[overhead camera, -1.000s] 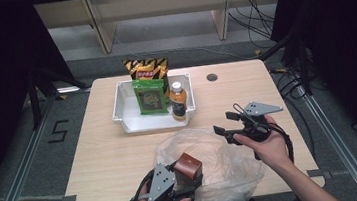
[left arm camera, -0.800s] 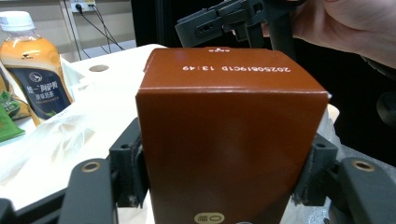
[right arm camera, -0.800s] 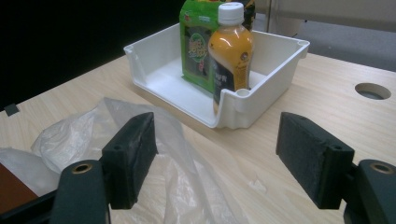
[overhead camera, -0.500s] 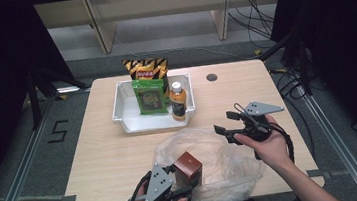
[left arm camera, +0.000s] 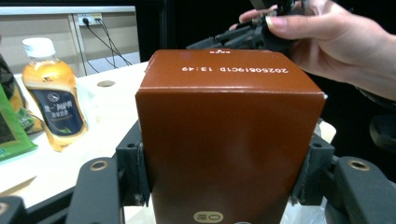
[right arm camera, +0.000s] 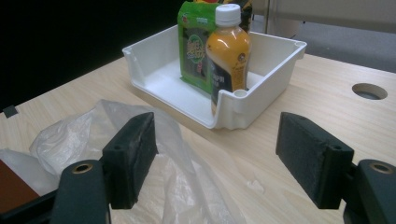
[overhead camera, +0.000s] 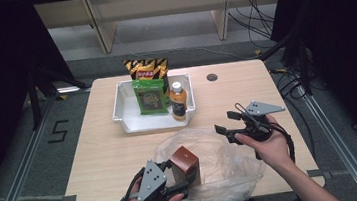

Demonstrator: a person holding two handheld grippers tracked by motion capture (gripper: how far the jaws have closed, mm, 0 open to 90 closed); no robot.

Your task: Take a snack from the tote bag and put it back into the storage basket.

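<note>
My left gripper [overhead camera: 187,176] pinches the brown carton [overhead camera: 185,164]: in the left gripper view both pads press on its sides, low on the box, and the jaws have just been closing on it. The carton stands upright in the mouth of the clear plastic bag [overhead camera: 223,163], which lies at the near edge of the table [overhead camera: 96,154]. My right gripper [overhead camera: 226,129] hovers just above the far rim of the bag with its jaws spread wide and nothing between them.

I judge that the step is to lift the carton out of the bag. To do it well I would raise it straight up and keep it upright, because the grip sits low and the box could tip. The film may cling and rise with it, so the right gripper should pinch the bag edge and hold it down.

The white tray [overhead camera: 127,121] stands farther back on the table. It holds a green snack packet [overhead camera: 150,96] standing up and an orange drink bottle [overhead camera: 178,100] with a white cap at its right corner. The left half of the tray floor is bare. A yellow-black chip bag [overhead camera: 146,67] stands just behind the green packet; whether it is inside the tray I cannot tell.
</note>
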